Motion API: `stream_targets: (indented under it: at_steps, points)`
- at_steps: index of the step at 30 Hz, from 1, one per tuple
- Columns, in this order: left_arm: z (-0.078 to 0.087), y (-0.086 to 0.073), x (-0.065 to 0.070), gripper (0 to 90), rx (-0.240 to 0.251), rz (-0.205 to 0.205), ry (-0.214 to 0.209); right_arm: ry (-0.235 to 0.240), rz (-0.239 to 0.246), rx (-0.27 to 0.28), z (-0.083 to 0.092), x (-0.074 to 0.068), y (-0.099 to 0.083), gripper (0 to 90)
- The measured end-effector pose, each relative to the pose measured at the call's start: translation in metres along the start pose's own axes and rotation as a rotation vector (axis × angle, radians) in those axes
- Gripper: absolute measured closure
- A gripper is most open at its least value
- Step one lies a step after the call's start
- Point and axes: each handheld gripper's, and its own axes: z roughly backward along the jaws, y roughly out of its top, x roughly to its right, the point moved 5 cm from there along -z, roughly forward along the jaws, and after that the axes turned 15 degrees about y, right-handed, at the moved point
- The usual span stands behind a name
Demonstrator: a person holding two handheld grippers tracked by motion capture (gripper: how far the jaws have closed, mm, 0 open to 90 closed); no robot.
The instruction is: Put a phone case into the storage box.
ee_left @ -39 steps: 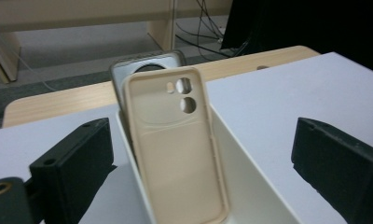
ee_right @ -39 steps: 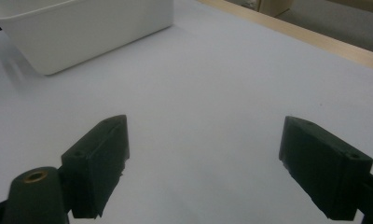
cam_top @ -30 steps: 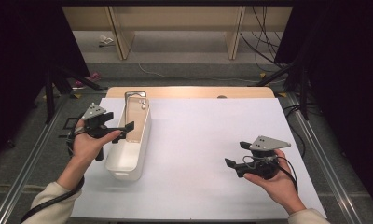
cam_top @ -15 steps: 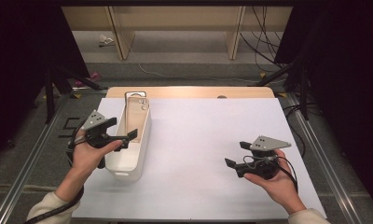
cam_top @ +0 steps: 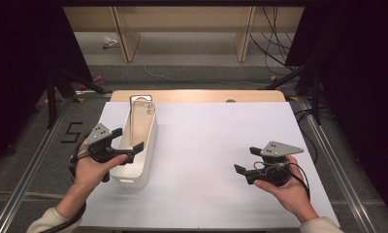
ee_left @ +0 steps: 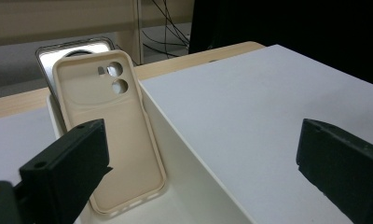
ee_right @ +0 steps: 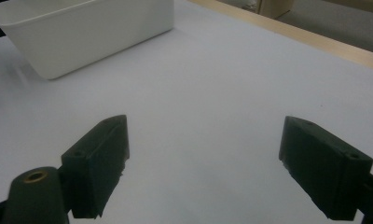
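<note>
A long white bin [cam_top: 150,145] stands on the left half of the white table [cam_top: 221,141]. A beige phone case [ee_left: 112,130] leans upright against the bin's far end, camera holes at the top, with a clear silver-edged case [ee_left: 68,49] behind it. In the high view the beige case [cam_top: 143,119] shows at the bin's far end. My left gripper [cam_top: 129,138] hangs open over the bin's near half, one jaw outside the left wall and one above the inside; its jaws hold nothing [ee_left: 198,163]. My right gripper [cam_top: 245,160] is open above bare table at the right [ee_right: 203,163].
The white bin [ee_right: 91,28] lies far off to the left of the right gripper. A wooden strip [cam_top: 197,95] edges the table's far side. Metal rails run along both sides, and cables lie on the floor beyond.
My left gripper has drawn back along the bin toward the person, still open. The right gripper has stayed where it was.
</note>
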Motion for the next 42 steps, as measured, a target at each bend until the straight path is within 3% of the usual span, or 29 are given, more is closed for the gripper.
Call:
stream_targets:
  at_steps: [25,42]
  points:
    - [0.015,-0.019,0.004,0.0,0.014,-0.048,-0.020,-0.010,-0.011,0.012,0.010,0.000,-0.003,16.6]
    - [0.021,-0.031,0.007,0.0,0.018,-0.054,-0.005,-0.004,-0.013,0.005,0.010,-0.001,-0.004,16.2]
